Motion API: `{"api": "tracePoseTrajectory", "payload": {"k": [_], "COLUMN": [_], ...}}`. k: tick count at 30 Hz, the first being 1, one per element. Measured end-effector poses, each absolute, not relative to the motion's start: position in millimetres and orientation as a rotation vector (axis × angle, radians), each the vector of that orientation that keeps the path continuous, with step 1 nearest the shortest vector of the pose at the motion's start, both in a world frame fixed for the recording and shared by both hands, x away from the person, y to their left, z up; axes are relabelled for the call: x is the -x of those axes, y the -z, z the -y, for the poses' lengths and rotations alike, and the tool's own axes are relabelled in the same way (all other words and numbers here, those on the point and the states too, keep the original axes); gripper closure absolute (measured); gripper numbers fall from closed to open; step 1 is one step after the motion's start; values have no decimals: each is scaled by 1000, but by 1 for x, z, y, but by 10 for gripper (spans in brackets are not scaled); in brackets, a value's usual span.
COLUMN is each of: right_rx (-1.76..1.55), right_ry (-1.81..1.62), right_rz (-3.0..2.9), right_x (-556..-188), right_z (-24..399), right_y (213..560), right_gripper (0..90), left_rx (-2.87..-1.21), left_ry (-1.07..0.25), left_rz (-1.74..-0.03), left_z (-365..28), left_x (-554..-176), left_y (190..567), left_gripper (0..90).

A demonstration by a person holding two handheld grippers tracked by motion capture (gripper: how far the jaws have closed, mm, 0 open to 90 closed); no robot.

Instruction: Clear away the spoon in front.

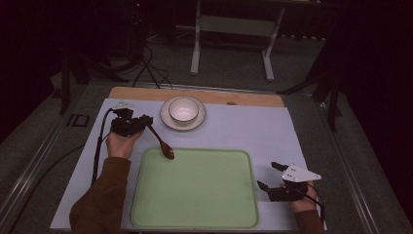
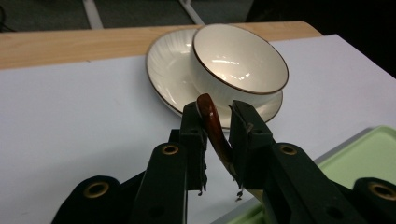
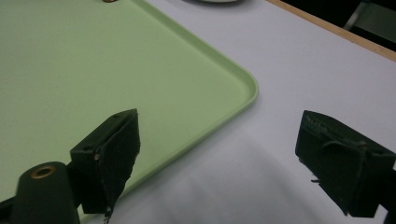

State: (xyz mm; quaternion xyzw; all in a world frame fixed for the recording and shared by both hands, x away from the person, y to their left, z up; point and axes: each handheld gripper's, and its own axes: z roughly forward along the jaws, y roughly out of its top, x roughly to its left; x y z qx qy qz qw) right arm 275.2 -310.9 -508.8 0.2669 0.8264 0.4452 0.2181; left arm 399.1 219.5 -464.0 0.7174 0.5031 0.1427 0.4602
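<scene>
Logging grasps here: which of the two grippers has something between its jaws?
The left gripper, shut on the brown spoon; the right gripper is open.

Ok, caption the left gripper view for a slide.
Left gripper pinching a brown spoon's handle before a cream bowl on its saucer.

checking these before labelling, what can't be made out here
- Spoon: in the left gripper view its lower handle and head are hidden behind the left gripper.
- Bowl on its saucer: too small and dim in the high view to tell its contents.
- Tray: cut off by the right gripper view's edges.
</scene>
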Motion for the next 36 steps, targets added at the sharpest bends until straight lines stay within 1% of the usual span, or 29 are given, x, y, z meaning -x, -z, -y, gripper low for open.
{"api": "tracePoseTrajectory", "payload": {"k": [6,7,10,17,29,36], "right_rx": [-738,-737,-741,-738,-743,-744], "right_ry": [-1231,-1233,-1229,-1227,-1226,-1225], "right_rz": [-2292,-2291,-2294,-2299,-2303,-2302], "right_x": [-275,-275,-276,-276,-276,-276], "right_z": [311,311,311,311,311,311], "right_y": [509,509,509,509,509,509], "right_gripper": [138,138,138,138,138,138], "left_rx": [-1825,-1849,-1843,-1884,-1931,-1976], "left_ry": [-322,-315,-277,-238,-198,-179], "left_rz": [-1208,-1187,-1147,-1060,-1032,-980], "left_z": [-212,-208,-206,-205,-210,-211], "left_x": [-400,-398,-390,-373,-362,-351], "left_y": [472,474,479,492,505,508], "left_gripper": [733,735,735,703,670,658]}}
